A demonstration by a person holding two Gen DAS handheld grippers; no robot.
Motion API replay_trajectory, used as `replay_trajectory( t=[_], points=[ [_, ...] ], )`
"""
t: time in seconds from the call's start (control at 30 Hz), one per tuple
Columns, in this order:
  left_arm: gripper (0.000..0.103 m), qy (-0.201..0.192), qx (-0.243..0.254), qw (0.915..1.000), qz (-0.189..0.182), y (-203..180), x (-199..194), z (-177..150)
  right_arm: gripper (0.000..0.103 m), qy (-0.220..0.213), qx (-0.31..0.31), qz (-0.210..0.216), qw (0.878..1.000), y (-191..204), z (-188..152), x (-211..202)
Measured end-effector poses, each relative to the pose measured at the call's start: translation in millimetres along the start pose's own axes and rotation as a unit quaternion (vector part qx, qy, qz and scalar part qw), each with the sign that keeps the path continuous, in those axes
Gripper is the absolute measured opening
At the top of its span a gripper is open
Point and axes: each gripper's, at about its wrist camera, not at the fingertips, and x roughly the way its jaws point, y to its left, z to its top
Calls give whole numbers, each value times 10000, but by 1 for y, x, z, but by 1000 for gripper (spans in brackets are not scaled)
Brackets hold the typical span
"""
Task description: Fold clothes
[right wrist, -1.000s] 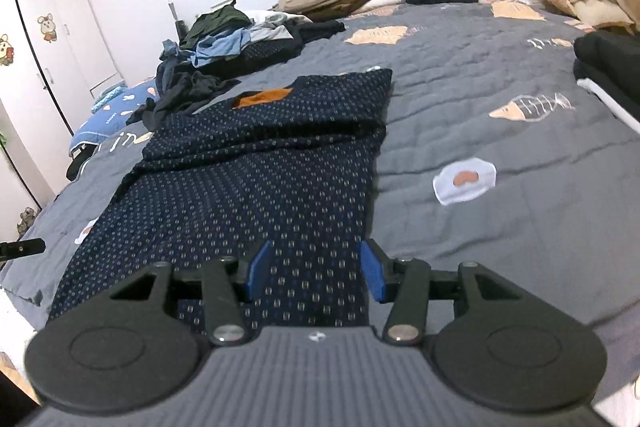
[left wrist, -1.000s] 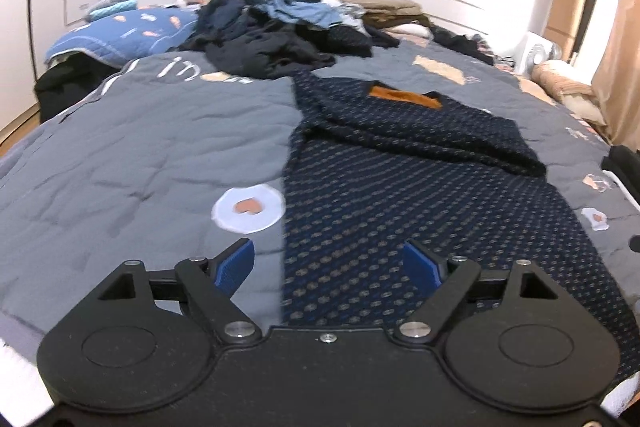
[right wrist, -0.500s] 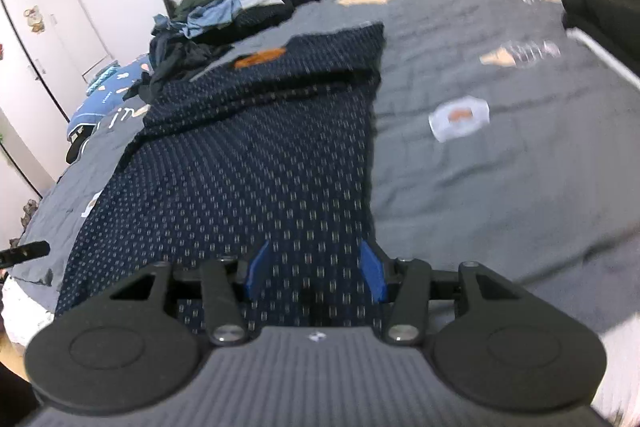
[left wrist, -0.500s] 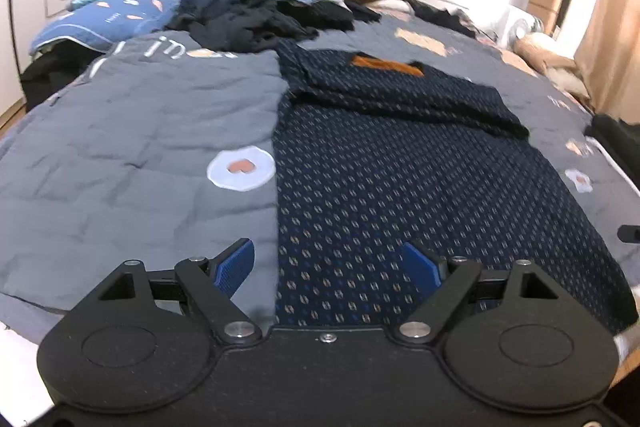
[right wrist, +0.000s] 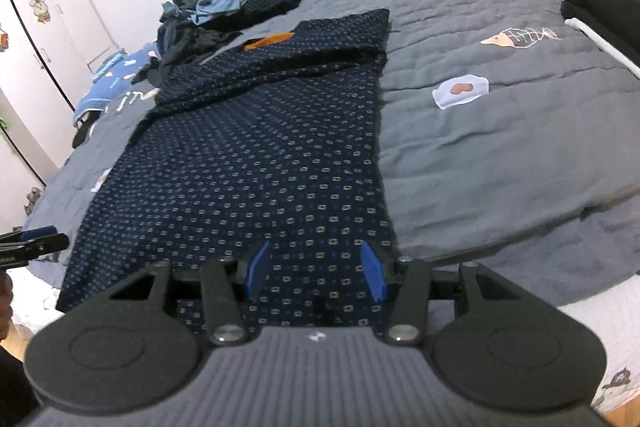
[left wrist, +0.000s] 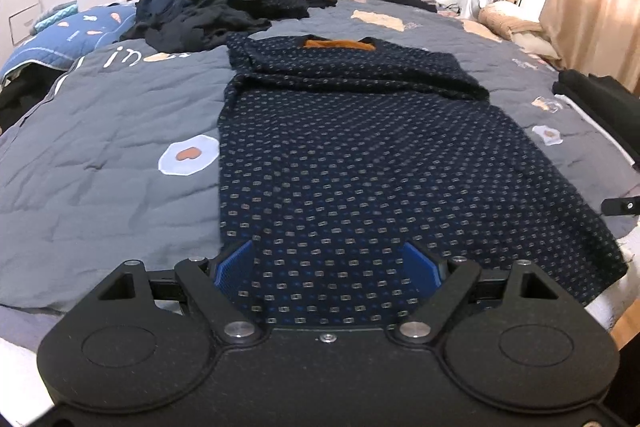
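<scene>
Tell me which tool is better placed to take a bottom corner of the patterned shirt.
Probably the right tool: the patterned shirt has its near right edge just beside the right pad. The left tool, also open, is similarly near the left edge, so the difference is small.

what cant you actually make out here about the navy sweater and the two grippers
- Navy sweater near hem: both wrist views, covered by each gripper's black body.
- Left gripper and right gripper: open above the cloth; contact cannot be told.
- Sleeves: folded under the top section.
- Clothes pile: single garments too tangled to separate.
</scene>
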Motion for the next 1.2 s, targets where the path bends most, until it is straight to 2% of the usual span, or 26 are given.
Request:
replay_trajectory(
  t=[0.3, 0.6, 0.77, 1.2],
  points=[
    [83, -91, 4, 9999, -73, -16, -1, -8, 49, 100, -232, 224, 9994, 21, -6, 2],
    [86, -203, -53, 9997, -97, -28, 9, 0, 49, 26, -284, 264, 9992, 35, -2, 13],
    [86, -222, 129, 9996, -150, -38, 11, -1, 49, 3, -311, 326, 9990, 43, -1, 16],
    [87, -235, 84, 9996, -134, -36, 9, -2, 49, -19, -450, 337, 9984, 51, -2, 15]
  ],
)
